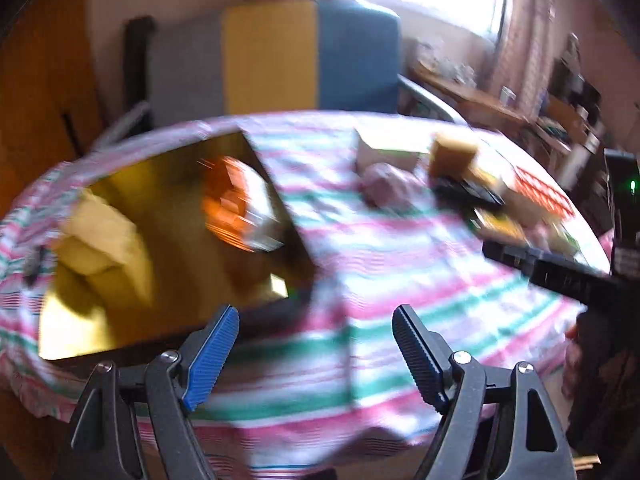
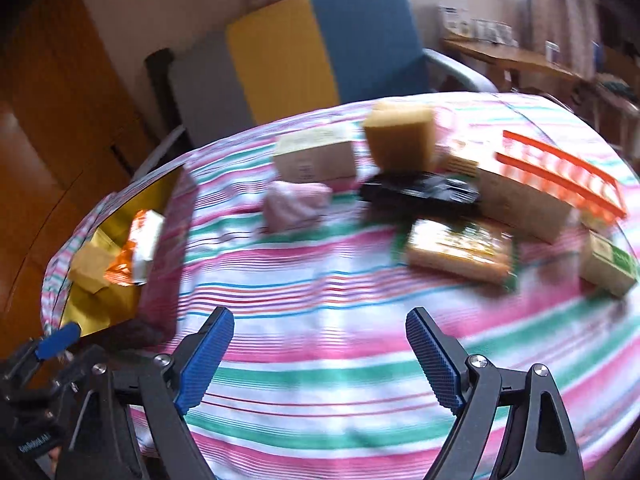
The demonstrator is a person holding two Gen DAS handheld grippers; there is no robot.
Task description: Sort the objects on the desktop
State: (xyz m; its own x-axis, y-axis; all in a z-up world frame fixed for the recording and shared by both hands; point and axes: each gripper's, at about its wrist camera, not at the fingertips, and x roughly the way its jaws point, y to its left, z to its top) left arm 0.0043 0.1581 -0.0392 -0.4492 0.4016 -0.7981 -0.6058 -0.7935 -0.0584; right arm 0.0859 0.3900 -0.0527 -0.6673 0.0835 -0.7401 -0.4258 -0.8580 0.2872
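- Blue ribbed pads line both of my tools: the left gripper (image 1: 316, 320) hangs with its jaws spread wide and nothing between them, above the near edge of the striped tablecloth (image 1: 400, 264).
- My right gripper (image 2: 320, 322) is likewise gaping and empty, over the pink, green and white stripes near me.
- In the left wrist view I see the right tool's black body (image 1: 568, 276) reaching in from the right edge.
- To my left lies the gold-lined box (image 1: 168, 184), open, with an orange-and-white packet (image 1: 232, 204) and a pale yellow pack (image 1: 108, 244) inside it.
- Further out on the cloth sit the things left to sort: a pink crumpled bundle (image 2: 294, 206), a white carton (image 2: 316, 158) behind it, a tan sponge block (image 2: 402, 138), and a black flat item (image 2: 424, 194) below the sponge.
- To the right I make out a yellow-green packet (image 2: 460, 256), a long beige box (image 2: 524, 204) carrying an orange rack (image 2: 560, 178), and a small green-and-cream box (image 2: 610, 270).
- Both views are motion-blurred, so I cannot read labels.
- Beyond the table stands a chair (image 2: 320, 56) with grey, yellow and blue panels.
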